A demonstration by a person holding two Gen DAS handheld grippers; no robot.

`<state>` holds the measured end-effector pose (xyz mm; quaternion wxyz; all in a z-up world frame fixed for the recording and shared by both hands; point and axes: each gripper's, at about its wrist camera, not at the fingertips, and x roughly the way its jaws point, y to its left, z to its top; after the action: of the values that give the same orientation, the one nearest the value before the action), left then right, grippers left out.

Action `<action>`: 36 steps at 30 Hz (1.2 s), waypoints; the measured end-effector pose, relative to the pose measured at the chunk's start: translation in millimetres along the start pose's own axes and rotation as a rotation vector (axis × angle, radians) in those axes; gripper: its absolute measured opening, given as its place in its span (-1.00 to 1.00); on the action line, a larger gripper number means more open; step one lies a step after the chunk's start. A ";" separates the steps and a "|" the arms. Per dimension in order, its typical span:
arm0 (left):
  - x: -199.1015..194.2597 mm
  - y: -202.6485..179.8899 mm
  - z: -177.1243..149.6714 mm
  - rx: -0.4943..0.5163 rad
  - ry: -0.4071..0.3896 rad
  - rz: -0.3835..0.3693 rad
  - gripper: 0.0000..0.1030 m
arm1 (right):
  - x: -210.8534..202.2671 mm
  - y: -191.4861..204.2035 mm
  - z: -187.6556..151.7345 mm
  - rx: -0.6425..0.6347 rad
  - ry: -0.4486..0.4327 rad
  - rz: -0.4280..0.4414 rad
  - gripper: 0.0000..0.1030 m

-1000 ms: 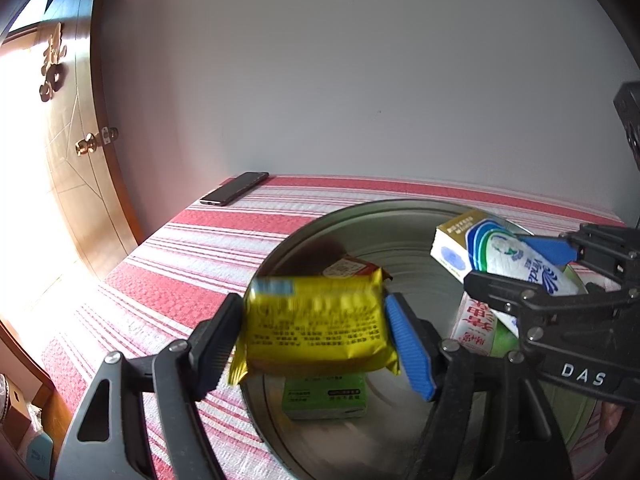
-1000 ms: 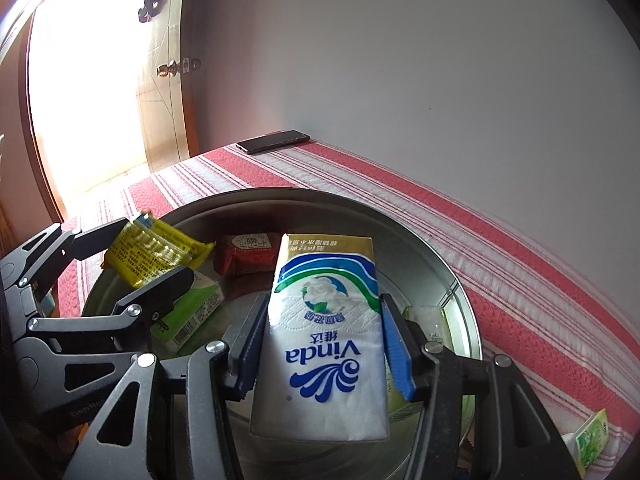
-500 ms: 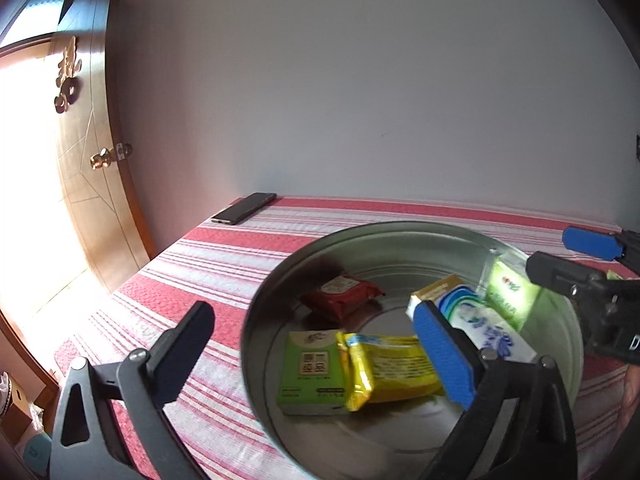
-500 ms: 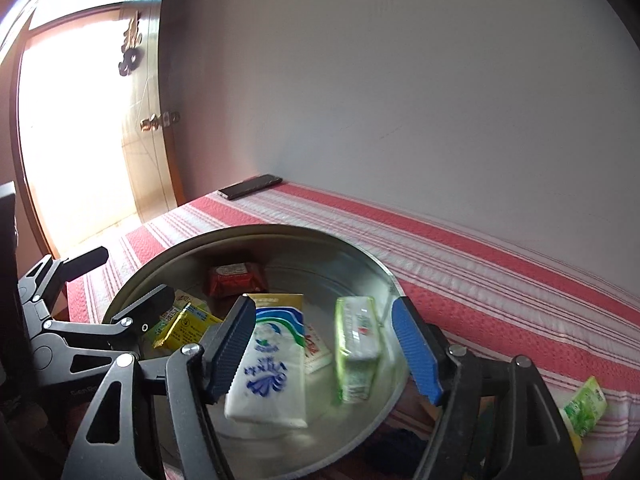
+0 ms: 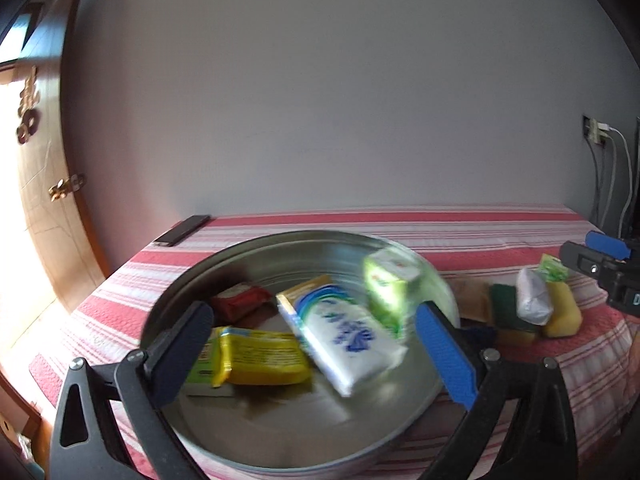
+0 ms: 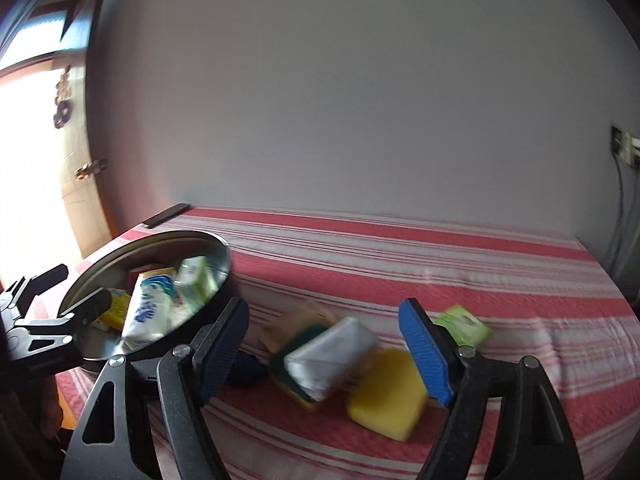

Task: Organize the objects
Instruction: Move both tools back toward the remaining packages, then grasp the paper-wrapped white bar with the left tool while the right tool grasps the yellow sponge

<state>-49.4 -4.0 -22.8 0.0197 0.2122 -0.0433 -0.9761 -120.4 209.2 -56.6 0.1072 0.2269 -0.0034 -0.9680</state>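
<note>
A round metal basin [image 5: 280, 440] [image 6: 218, 248] sits on the striped table and holds a yellow packet [image 5: 264, 356], a white-blue Vinda tissue pack [image 5: 344, 340] [image 6: 146, 316], a green box [image 5: 390, 286], a red packet [image 5: 240, 300] and a green carton [image 5: 200, 364]. My left gripper [image 5: 316, 356] is open and empty above the basin. My right gripper [image 6: 324, 352] is open and empty above a pile on the table: a white wrapped pack [image 6: 332, 354], a yellow sponge [image 6: 386, 396], a green-yellow scouring sponge [image 6: 292, 368] and a green packet [image 6: 464, 322].
A black phone [image 5: 182, 230] lies at the table's far left corner. A wooden door [image 5: 44, 200] stands at left. A wall socket with cables [image 5: 600, 136] is at right. A brown item [image 6: 296, 320] and a dark blue item [image 6: 246, 368] lie beside the basin.
Both grippers opened and dropped the yellow packet and the tissue pack into the basin, then pulled back. The right gripper swung right to over the pile of sponges and packs.
</note>
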 end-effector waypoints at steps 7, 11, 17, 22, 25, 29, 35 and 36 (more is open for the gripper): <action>-9.0 -68.8 12.0 0.103 -0.036 -0.093 0.99 | -4.8 -44.0 -16.9 0.098 0.016 -0.086 0.54; -3.0 -102.3 13.9 0.149 -0.022 -0.152 0.99 | -7.6 -60.6 -21.2 0.133 0.020 -0.122 0.54; 16.2 -140.9 12.4 0.205 0.028 -0.207 0.99 | -11.9 -84.8 -31.0 0.189 0.019 -0.134 0.54; 31.7 -162.4 9.4 0.249 0.079 -0.239 0.99 | -9.8 -89.2 -34.3 0.207 0.018 -0.130 0.54; 39.6 -167.7 8.2 0.267 0.100 -0.261 0.99 | -9.9 -89.0 -35.0 0.209 0.018 -0.126 0.54; 48.5 -174.4 6.4 0.292 0.121 -0.265 0.99 | -6.3 -89.5 -37.0 0.215 0.031 -0.122 0.54; 54.7 -174.6 5.9 0.290 0.160 -0.286 0.93 | -1.8 -88.3 -38.7 0.215 0.054 -0.114 0.54; 55.3 -174.7 5.4 0.293 0.168 -0.290 0.77 | -0.4 -88.2 -39.0 0.216 0.061 -0.111 0.54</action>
<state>-105.4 167.1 -57.0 -0.1482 0.2972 -0.1518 -0.9310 -121.1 297.1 -96.3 0.0282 0.2661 -0.0919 -0.9591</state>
